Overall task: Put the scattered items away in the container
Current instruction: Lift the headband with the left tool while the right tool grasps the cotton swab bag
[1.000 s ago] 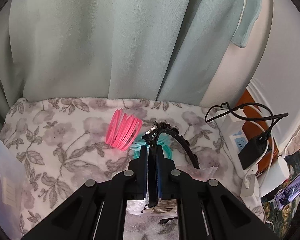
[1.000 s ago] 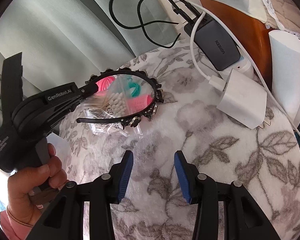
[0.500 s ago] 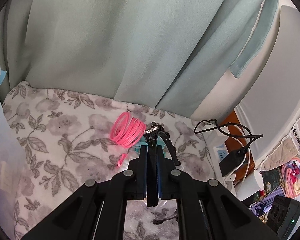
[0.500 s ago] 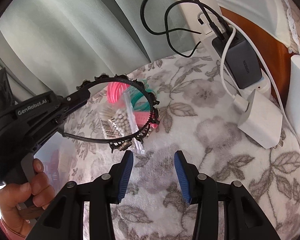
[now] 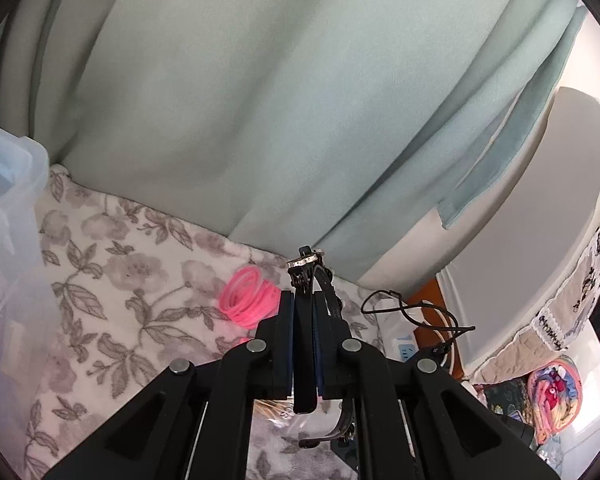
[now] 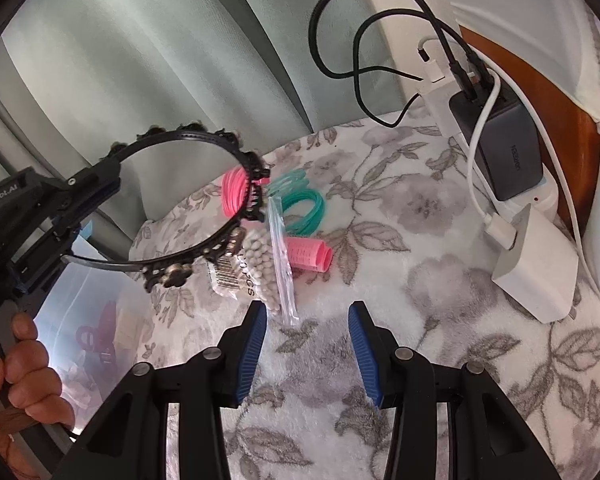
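My left gripper (image 5: pixel 303 300) is shut on a black ornamented headband (image 5: pixel 305 261) and holds it in the air above the floral blanket. From the right wrist view the headband (image 6: pixel 204 136) hangs left of the item pile, with the left gripper (image 6: pixel 92 192) over the clear plastic container (image 6: pixel 92 312). Pink hair ties (image 6: pixel 234 194), teal hair ties (image 6: pixel 304 208), a pink roller (image 6: pixel 308 256) and a bag of cotton swabs (image 6: pixel 260 268) lie on the blanket. My right gripper (image 6: pixel 307 316) is open, low over the blanket just in front of the swab bag.
A black charger (image 6: pixel 508 160), a white adapter (image 6: pixel 536 276) and looping black cable (image 6: pixel 340 40) crowd the blanket's right side. A pale green curtain (image 5: pixel 260 100) hangs behind. The container (image 5: pixel 4 240) stands at the left. A hand (image 6: pixel 24 360) grips the left tool.
The left gripper has lifted the headband off the pile and carried it up and left toward the container. The right gripper stayed open and drew back slightly.
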Available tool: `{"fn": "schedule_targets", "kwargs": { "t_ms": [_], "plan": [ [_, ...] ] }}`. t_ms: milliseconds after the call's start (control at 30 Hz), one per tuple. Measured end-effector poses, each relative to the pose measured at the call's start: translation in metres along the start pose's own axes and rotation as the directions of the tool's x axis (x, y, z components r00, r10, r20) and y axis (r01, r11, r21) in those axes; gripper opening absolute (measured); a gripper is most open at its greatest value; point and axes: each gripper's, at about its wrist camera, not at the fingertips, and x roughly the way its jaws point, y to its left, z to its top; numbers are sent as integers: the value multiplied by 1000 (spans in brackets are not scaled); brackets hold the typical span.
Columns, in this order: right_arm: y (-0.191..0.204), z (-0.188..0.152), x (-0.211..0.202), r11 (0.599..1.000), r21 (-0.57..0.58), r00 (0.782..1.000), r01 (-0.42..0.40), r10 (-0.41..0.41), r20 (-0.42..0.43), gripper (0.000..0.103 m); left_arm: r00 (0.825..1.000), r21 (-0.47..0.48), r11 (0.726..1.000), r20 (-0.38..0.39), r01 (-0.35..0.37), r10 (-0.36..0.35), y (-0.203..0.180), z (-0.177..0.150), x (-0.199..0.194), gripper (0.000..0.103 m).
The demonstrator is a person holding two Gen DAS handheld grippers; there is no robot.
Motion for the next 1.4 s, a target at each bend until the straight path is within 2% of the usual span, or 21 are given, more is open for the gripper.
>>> {"fn": "schedule_targets", "kwargs": {
  "t_ms": [167,233,300,333,433,667,900,1000,1067,1267,1400],
  "plan": [
    [3,7,13,1000,-12,1000,-16,16,-8,46,986,42,988,84,-148,144,10,4,-24,8],
    [7,9,20,1000,-16,1000,-15,14,-17,46,978,38,983,110,-180,175,14,5,-31,8],
    [10,10,27,1000,-17,999,-25,25,-27,50,972,34,978,125,-206,200,18,6,-35,8],
    [11,11,30,999,-17,999,-34,34,-32,54,969,30,976,128,-215,210,21,6,-36,8],
    [15,12,39,998,-25,998,-51,50,-42,55,967,15,973,120,-230,226,30,5,-36,8],
    [21,13,64,997,-32,995,-64,61,-74,55,963,-8,967,88,-255,255,48,4,-30,8],
    [34,16,73,996,-55,995,-77,74,-64,55,962,-21,963,46,-268,269,62,2,-24,8],
    [35,14,68,996,-43,995,-76,73,-61,49,964,-24,964,40,-264,265,63,1,-27,8],
    [35,14,64,996,-36,995,-77,74,-59,36,964,-24,964,38,-264,264,63,1,-30,8],
    [35,13,48,997,-3,996,-83,83,-45,23,965,-26,965,24,-261,262,58,-4,-40,8],
    [37,13,27,997,-5,996,-82,82,-21,21,965,-27,965,15,-260,260,55,-8,-46,8]
  ]
}}
